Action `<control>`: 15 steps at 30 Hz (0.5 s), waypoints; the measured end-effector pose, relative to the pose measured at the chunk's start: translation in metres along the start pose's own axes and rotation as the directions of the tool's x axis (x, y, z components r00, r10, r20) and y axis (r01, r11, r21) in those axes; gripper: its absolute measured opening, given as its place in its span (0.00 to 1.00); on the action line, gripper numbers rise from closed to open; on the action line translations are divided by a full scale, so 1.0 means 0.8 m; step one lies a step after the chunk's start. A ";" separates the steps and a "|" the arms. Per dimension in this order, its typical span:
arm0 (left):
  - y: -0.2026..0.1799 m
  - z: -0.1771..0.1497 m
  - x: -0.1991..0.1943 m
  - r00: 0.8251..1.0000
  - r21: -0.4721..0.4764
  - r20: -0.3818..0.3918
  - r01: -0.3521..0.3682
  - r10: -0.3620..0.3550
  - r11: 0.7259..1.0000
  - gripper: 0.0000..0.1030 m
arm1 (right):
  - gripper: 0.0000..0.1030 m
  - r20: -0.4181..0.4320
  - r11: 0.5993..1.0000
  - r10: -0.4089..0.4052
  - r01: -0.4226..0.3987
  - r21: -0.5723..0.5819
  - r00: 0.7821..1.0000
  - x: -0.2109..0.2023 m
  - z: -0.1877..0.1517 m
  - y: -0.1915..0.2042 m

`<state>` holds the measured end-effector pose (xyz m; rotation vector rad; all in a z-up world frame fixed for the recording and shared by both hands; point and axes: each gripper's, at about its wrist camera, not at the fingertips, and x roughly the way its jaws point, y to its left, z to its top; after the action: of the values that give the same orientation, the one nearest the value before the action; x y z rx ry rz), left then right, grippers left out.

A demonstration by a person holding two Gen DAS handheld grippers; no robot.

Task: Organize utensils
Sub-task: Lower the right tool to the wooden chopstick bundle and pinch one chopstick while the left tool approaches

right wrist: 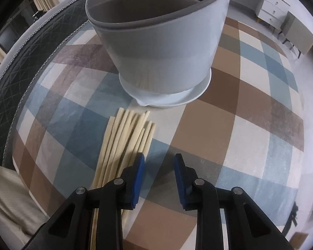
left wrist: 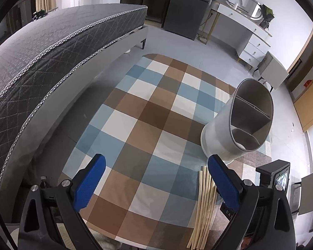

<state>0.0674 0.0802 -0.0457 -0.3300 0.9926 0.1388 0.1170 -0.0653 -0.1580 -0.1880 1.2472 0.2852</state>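
A grey utensil holder (left wrist: 240,123) with inner dividers stands on a white saucer on the checkered cloth; it fills the top of the right wrist view (right wrist: 160,48). A bundle of pale wooden chopsticks (right wrist: 123,143) lies flat in front of it, also low right in the left wrist view (left wrist: 204,204). My right gripper (right wrist: 159,162) is open and empty, just right of the chopsticks, its left finger (right wrist: 138,173) over their edge. My left gripper (left wrist: 155,164) is wide open and empty above the cloth, its right finger (left wrist: 223,183) beside the chopsticks.
The checkered blue, brown and white cloth (left wrist: 148,125) covers the work surface. A grey mattress bed (left wrist: 41,58) lies to the left. A dark fridge (left wrist: 187,8) and a white dresser (left wrist: 246,35) stand at the far wall. The other gripper's body (left wrist: 275,177) shows at right.
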 end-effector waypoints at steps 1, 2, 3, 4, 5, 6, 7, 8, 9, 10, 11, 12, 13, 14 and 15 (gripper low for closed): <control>-0.001 0.000 0.000 1.000 0.000 -0.001 0.001 -0.001 1.000 0.93 | 0.27 -0.010 1.000 -0.008 0.008 0.000 1.000 0.004 0.019 0.002; 0.000 0.000 0.000 1.000 -0.002 -0.002 0.002 -0.002 1.000 0.93 | 0.27 -0.016 1.000 -0.012 0.012 -0.003 1.000 0.012 0.020 0.006; 0.001 0.000 0.000 1.000 -0.004 -0.002 0.002 -0.002 1.000 0.93 | 0.27 -0.031 1.000 -0.025 0.025 -0.009 0.999 0.018 0.023 0.012; 0.000 0.000 0.001 1.000 -0.004 -0.002 0.002 -0.002 1.000 0.93 | 0.28 -0.028 0.999 -0.045 0.045 -0.026 0.999 0.018 0.025 0.016; 0.002 0.000 0.001 1.000 -0.004 -0.005 0.002 -0.002 1.000 0.93 | 0.28 -0.030 0.997 -0.064 0.063 -0.043 0.997 0.020 0.028 0.022; 0.002 0.000 0.001 1.000 -0.006 -0.005 0.001 -0.001 1.000 0.93 | 0.27 -0.028 0.996 -0.074 0.072 -0.055 0.997 0.020 0.029 0.025; 0.003 0.000 0.001 1.000 -0.011 -0.005 -0.001 0.000 1.000 0.93 | 0.27 -0.025 0.995 -0.081 0.080 -0.058 0.996 0.021 0.032 0.028; 0.004 0.000 0.001 1.000 -0.014 -0.008 0.000 0.000 1.000 0.93 | 0.27 -0.023 0.995 -0.085 0.083 -0.059 0.996 0.021 0.033 0.029; 0.005 0.001 0.002 1.000 -0.017 -0.011 0.001 -0.001 1.000 0.93 | 0.27 -0.021 0.994 -0.087 0.086 -0.061 0.996 0.022 0.035 0.030; 0.005 0.001 0.002 1.000 -0.017 -0.013 0.003 -0.003 1.000 0.93 | 0.27 -0.016 0.995 -0.087 0.086 -0.057 0.996 0.022 0.038 0.030; 0.006 0.001 0.003 1.000 -0.017 -0.015 0.004 -0.005 1.000 0.93 | 0.27 -0.011 0.995 -0.084 0.084 -0.048 0.996 0.022 0.040 0.030; 0.007 0.001 0.003 1.000 -0.015 -0.015 0.001 -0.001 1.000 0.93 | 0.27 -0.004 0.996 -0.079 0.079 -0.037 0.997 0.022 0.042 0.030; 0.008 0.002 0.003 1.000 -0.016 -0.014 -0.008 0.008 1.000 0.93 | 0.27 0.005 0.997 -0.077 0.077 -0.028 0.997 0.023 0.044 0.030; 0.008 0.002 0.004 1.000 -0.017 -0.014 -0.014 0.014 1.000 0.93 | 0.27 0.012 0.997 -0.078 0.078 -0.025 0.997 0.023 0.045 0.031; 0.011 0.002 0.004 1.000 -0.022 -0.015 -0.017 0.016 1.000 0.93 | 0.26 0.021 0.997 -0.079 0.079 -0.022 0.997 0.023 0.047 0.032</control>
<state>0.0686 0.0890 -0.0496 -0.3436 1.0090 0.1627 0.1479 -0.0280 -0.1635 -0.2530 1.2137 0.2325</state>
